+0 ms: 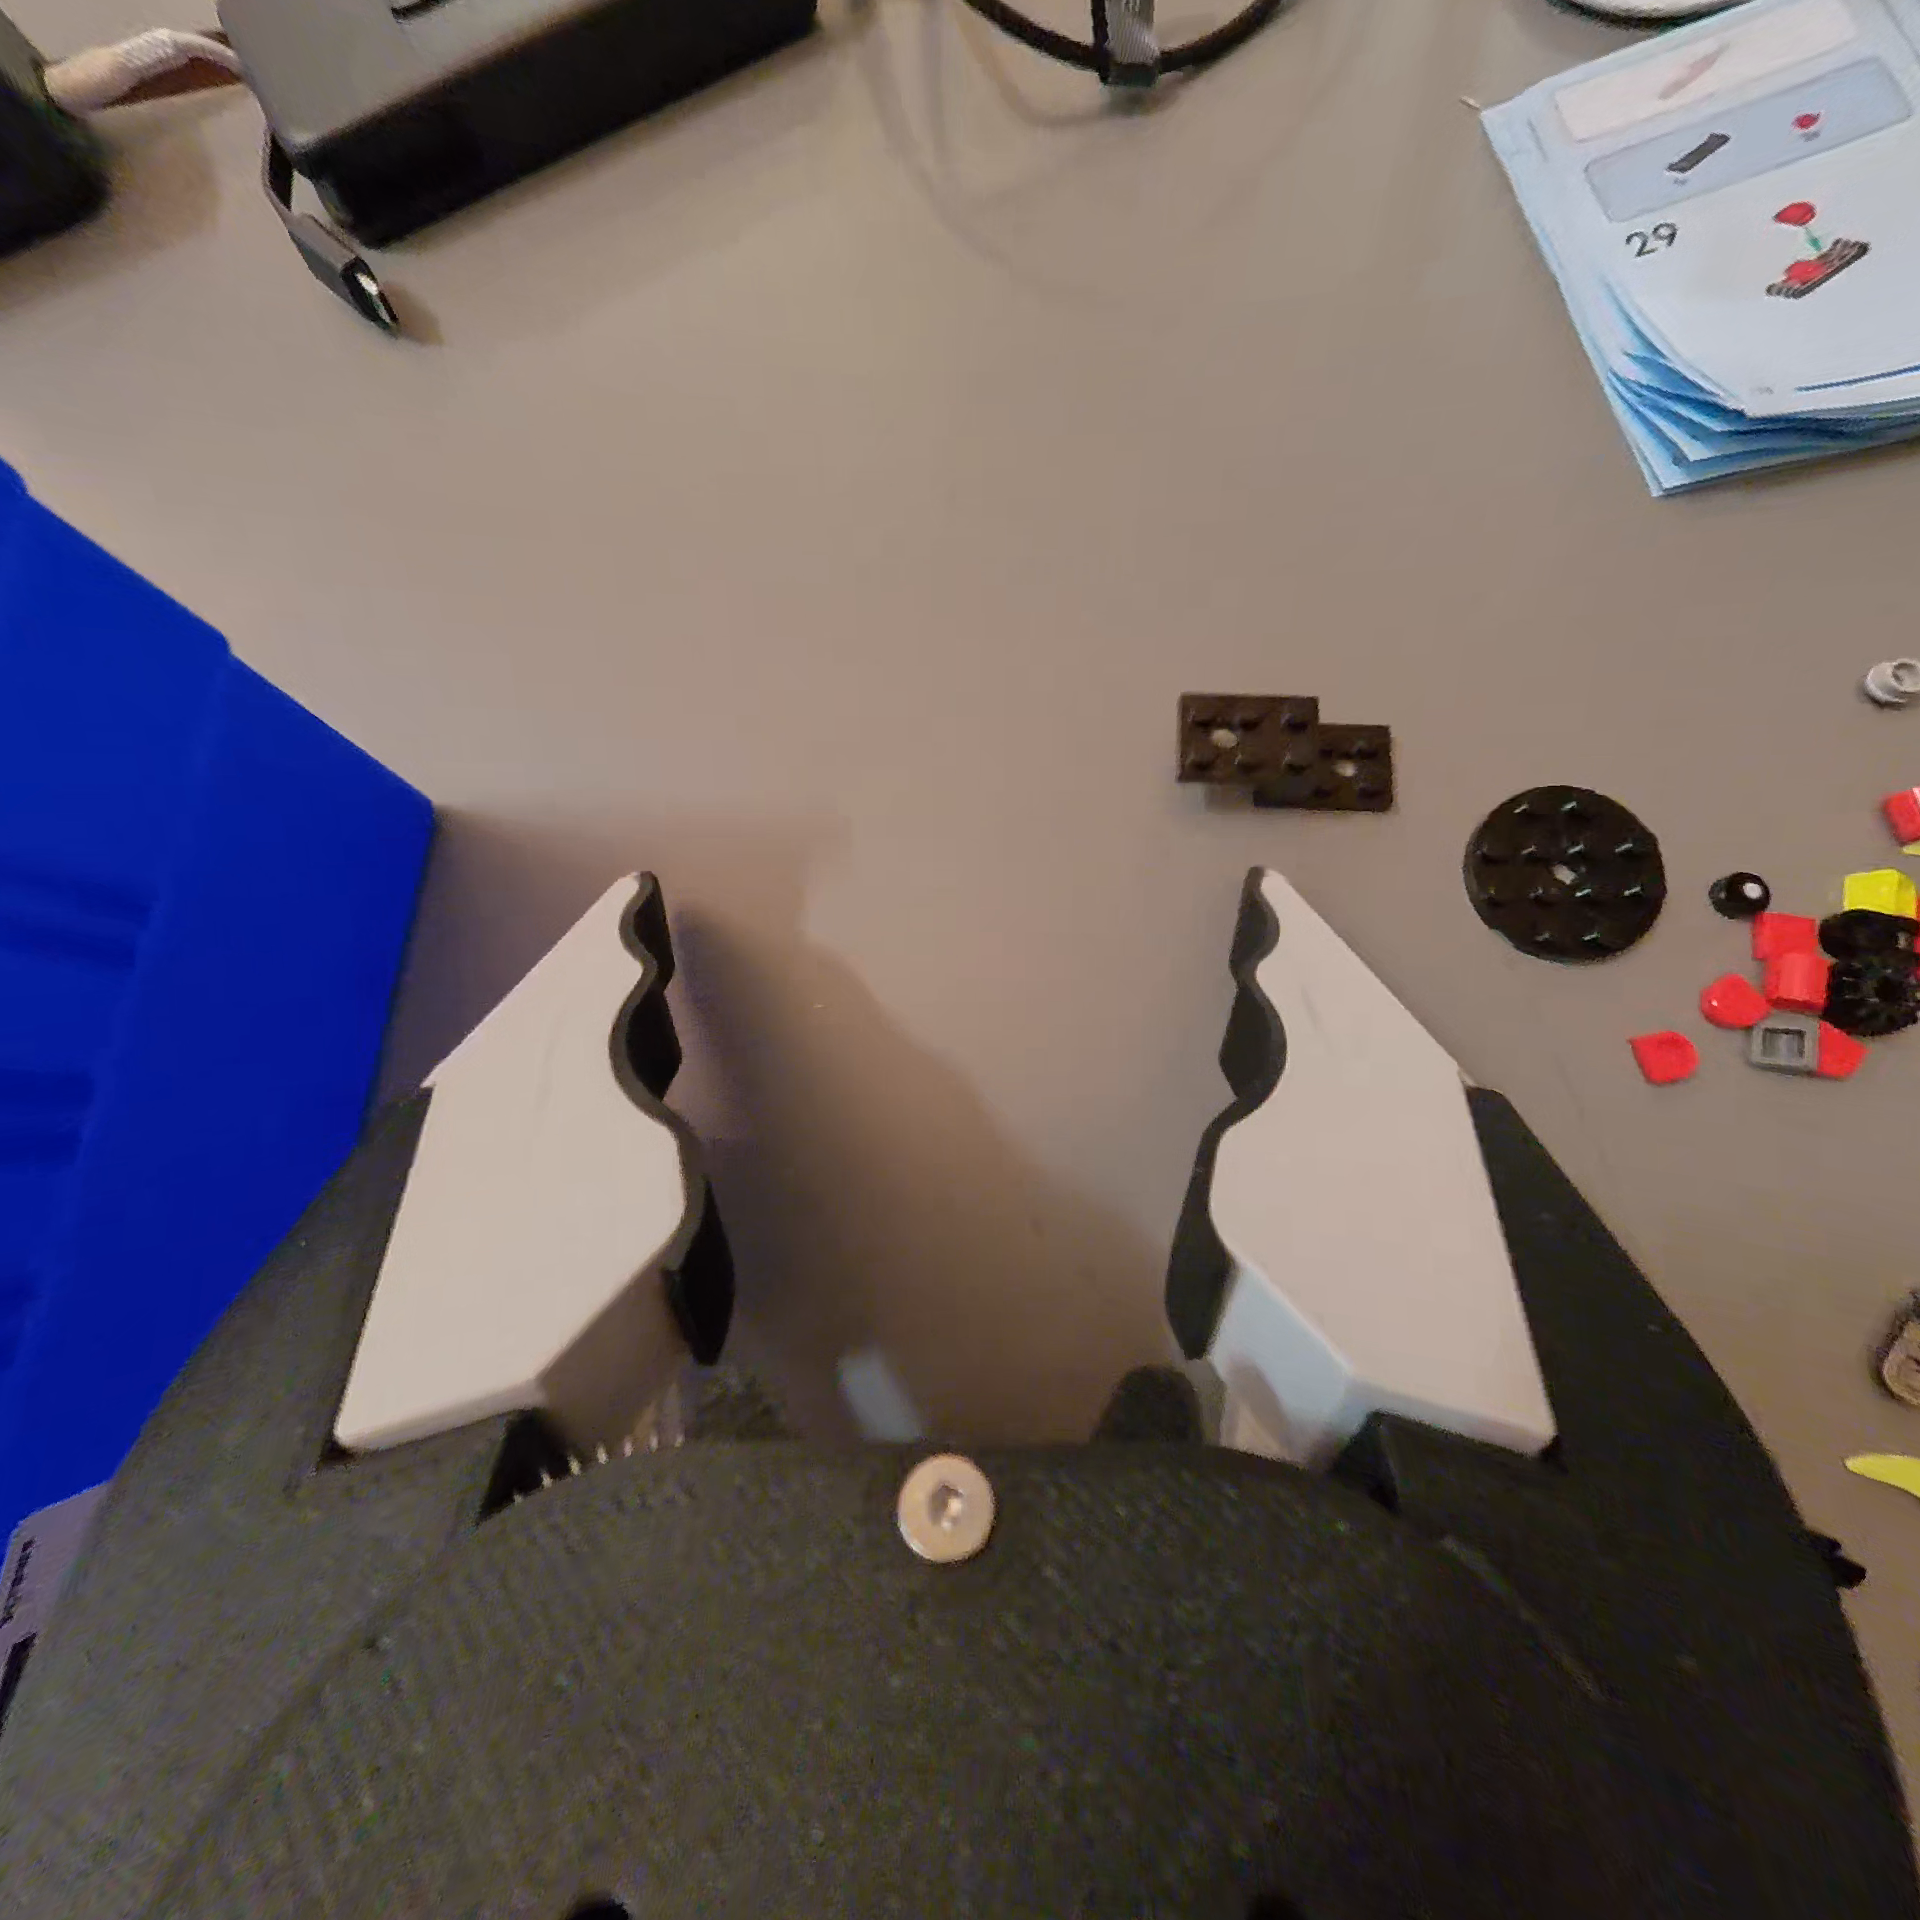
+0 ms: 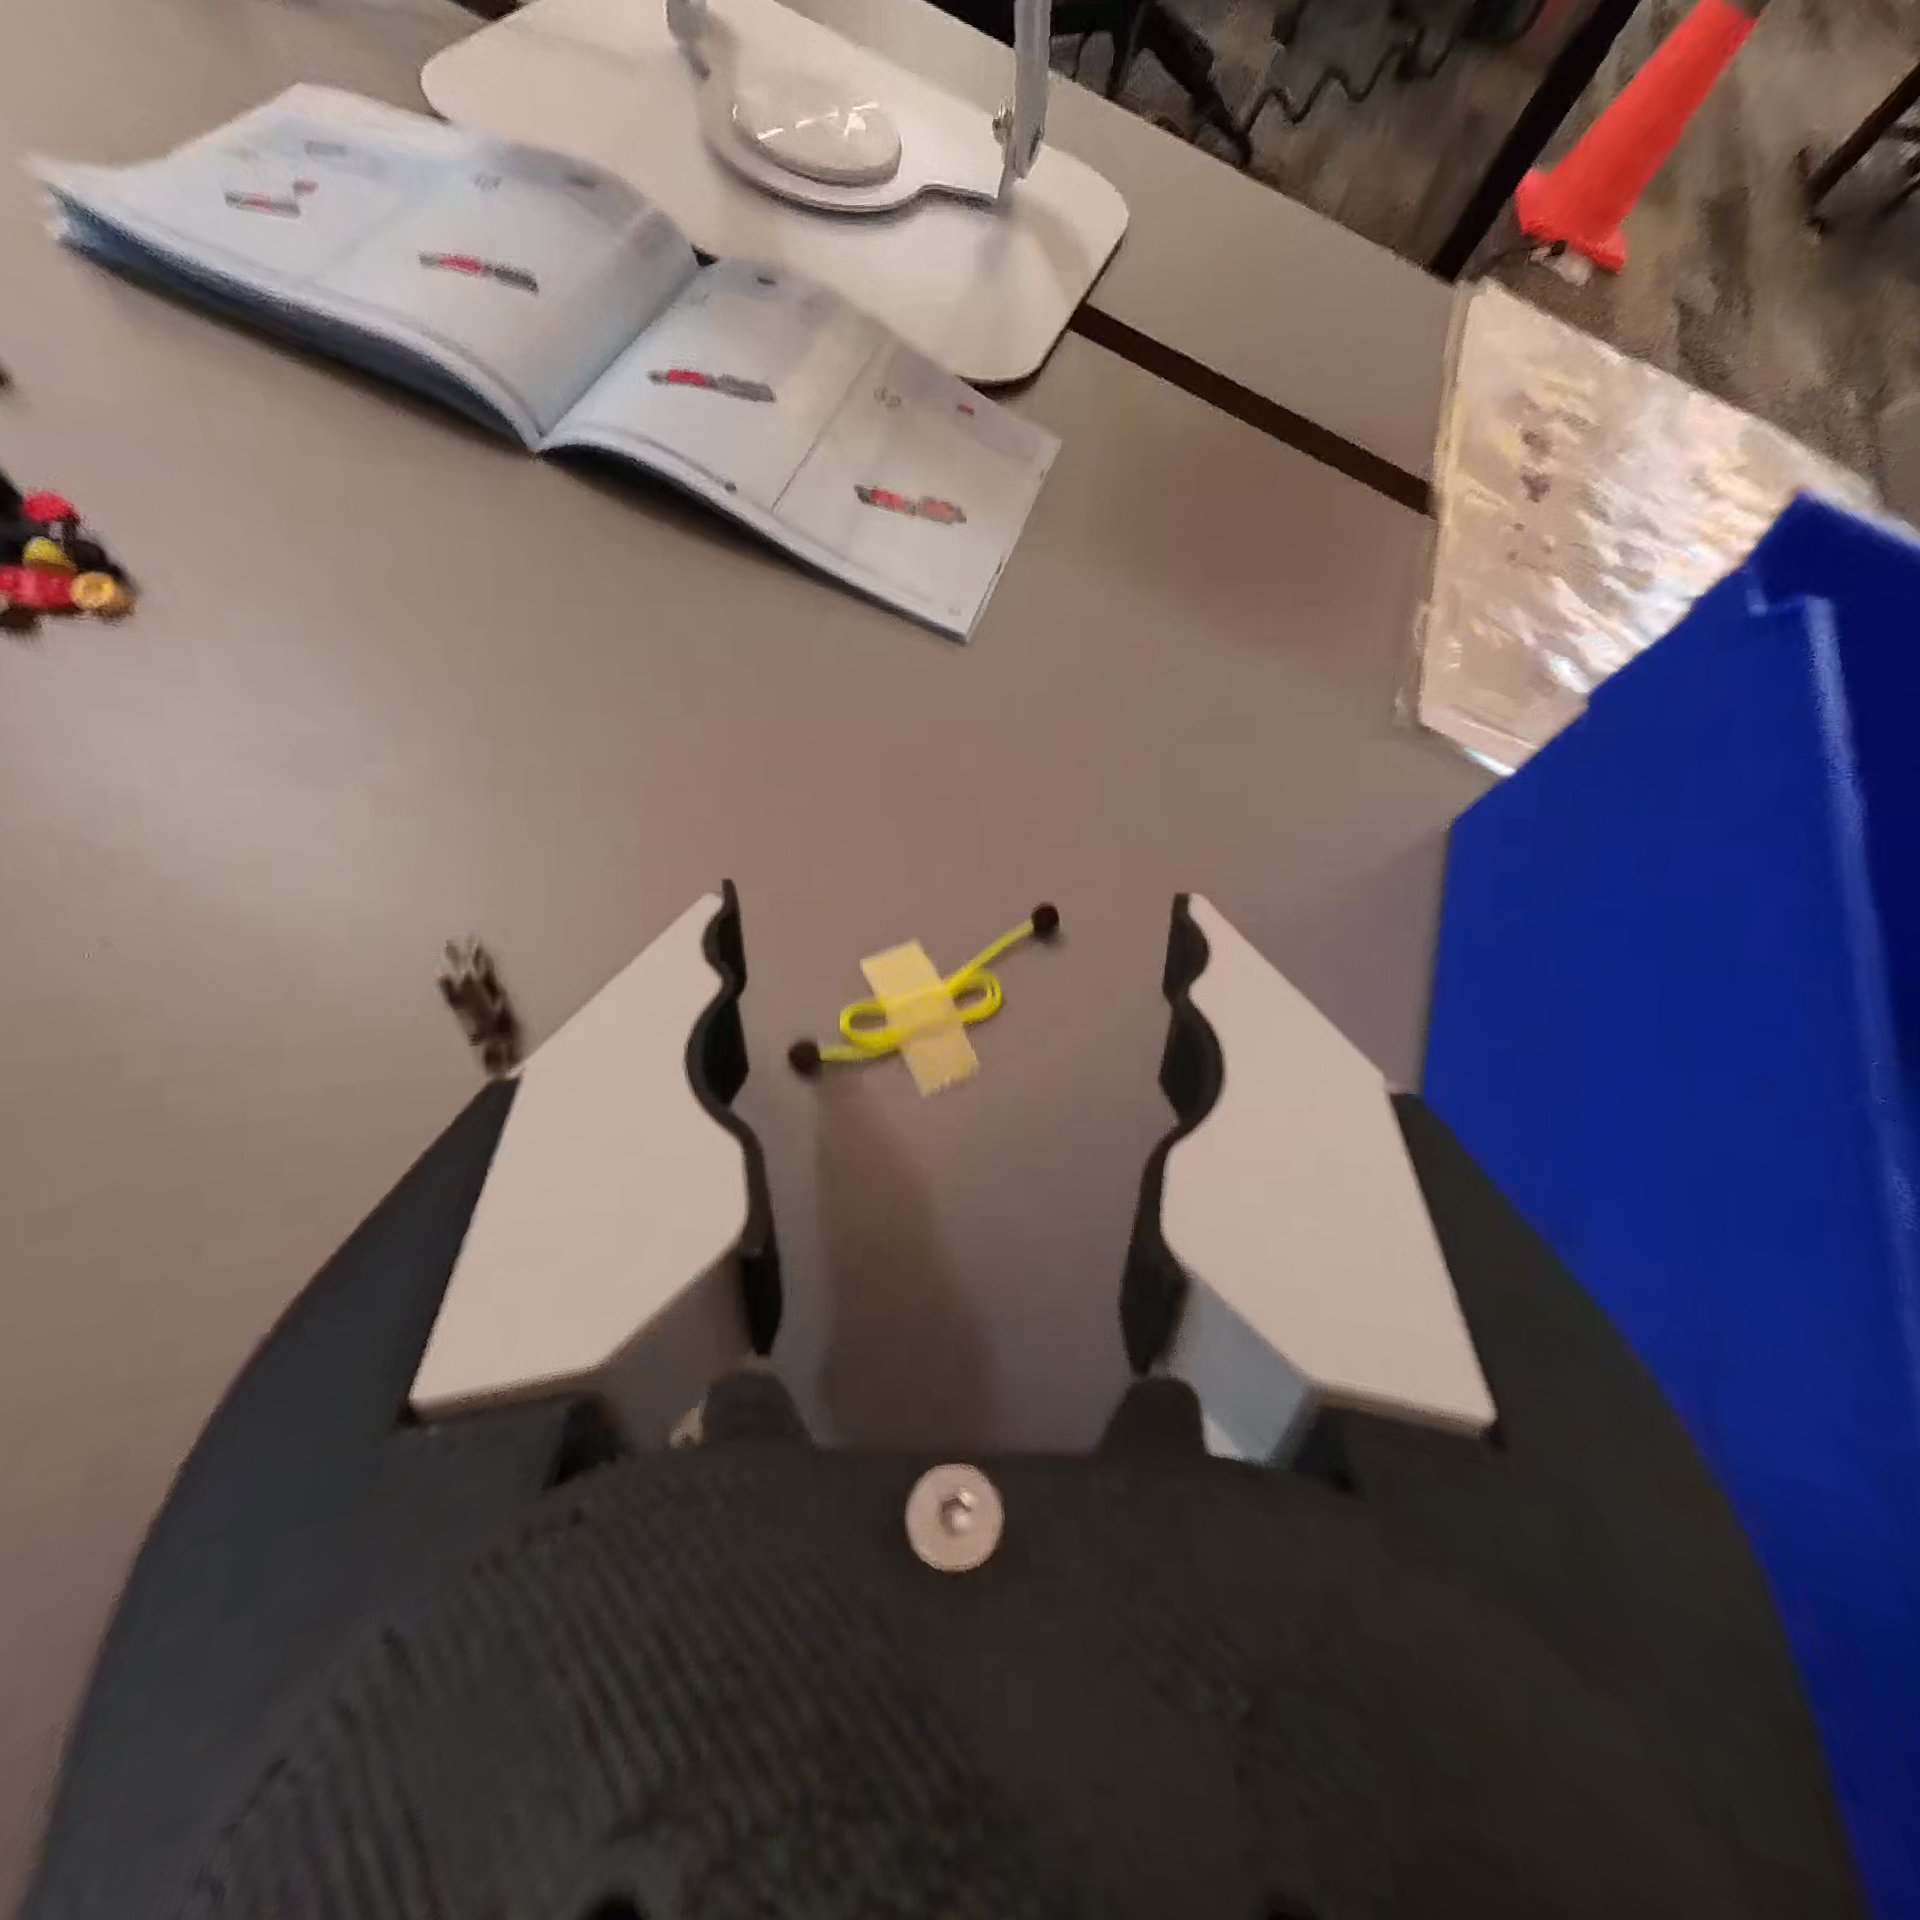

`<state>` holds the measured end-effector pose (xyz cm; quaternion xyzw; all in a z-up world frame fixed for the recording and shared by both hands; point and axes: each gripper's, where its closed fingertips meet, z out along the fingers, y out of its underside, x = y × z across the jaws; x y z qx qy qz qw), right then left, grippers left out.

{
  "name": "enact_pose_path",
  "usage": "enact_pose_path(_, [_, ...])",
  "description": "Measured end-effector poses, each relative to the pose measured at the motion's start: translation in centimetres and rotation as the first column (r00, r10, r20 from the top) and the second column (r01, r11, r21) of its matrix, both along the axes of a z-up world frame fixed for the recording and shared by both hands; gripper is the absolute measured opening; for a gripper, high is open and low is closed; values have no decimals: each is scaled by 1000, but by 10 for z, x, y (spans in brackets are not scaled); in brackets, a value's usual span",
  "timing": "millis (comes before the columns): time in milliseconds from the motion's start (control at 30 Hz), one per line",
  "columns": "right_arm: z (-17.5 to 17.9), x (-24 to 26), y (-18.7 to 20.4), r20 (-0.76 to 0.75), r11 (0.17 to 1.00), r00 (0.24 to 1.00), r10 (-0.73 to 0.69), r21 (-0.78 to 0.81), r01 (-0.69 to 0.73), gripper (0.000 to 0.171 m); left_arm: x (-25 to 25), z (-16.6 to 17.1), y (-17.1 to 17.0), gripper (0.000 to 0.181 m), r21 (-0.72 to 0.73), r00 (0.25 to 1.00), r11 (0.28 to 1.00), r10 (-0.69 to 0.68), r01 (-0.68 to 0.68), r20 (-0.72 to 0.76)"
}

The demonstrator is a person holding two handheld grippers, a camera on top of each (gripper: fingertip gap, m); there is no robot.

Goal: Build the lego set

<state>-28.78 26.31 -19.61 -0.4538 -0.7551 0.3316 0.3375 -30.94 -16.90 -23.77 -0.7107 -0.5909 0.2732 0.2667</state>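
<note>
Both hand-held grippers, left and right, hover with jaws apart, empty. Judged step: choosing a piece. The joined black plates lie flat on the surface, ahead-right of the left one, long axis crosswise; reaching them calls for a rightward shift.

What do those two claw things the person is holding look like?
The left gripper and right gripper look alike: a rough, matte black printed body, one silver screw in the middle, and two pale grey wedge-shaped jaws with wavy black inner edges.
</note>
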Motion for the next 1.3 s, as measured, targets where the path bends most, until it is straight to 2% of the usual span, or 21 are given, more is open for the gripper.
enact_pose_path(100, [-16, -31, -3, 89, 996, 995, -35, -77, 42, 98, -2, -1, -2, 109, 23, 1000, 1000, 18, -18, 8])
enact_pose_path(200, [-32, -58, 1, 167, 988, 981, -98, -102, 116, 97, -1, -2, -4, 110, 46, 999, 998, 34, -35, 25])
enact_pose_path(267, [-41, -67, -3, 193, 988, 977, -86, -109, 108, 101, -1, -4, -4, 111, 67, 999, 997, 35, -38, 37])
enact_pose_path(567, [-43, -68, -4, 212, 987, 975, -68, -126, 97, 104, 1, -4, -2, 112, 65, 999, 998, 2, -4, 37])
enact_pose_path(667, [-48, -65, 14, 239, 965, 949, -204, -115, 237, 135, 1, -4, -5, 114, 56, 999, 998, 26, -28, 39])
enact_pose_path(833, [-52, -60, 29, 267, 928, 910, -319, -106, 356, 159, 6, -3, -11, 118, 27, 996, 996, 81, -82, 25])
enact_pose_path(1000, [-52, -60, 29, 266, 928, 909, -321, -105, 359, 159, 1, 1, -15, 130, -39, 995, 994, 98, -98, -10])
enact_pose_path(1100, [-52, -60, 29, 266, 928, 909, -321, -105, 358, 159, -6, -7, -12, 133, 55, 996, 995, 74, -77, 57])
enact_pose_path(1200, [-52, -60, 29, 266, 928, 909, -321, -105, 358, 159, -12, -9, -20, 144, 54, 995, 995, 76, -80, 70])
enact_pose_path(1300, [-52, -60, 29, 266, 928, 909, -321, -105, 358, 159, -12, -9, -21, 146, 52, 994, 995, 78, -82, 72])
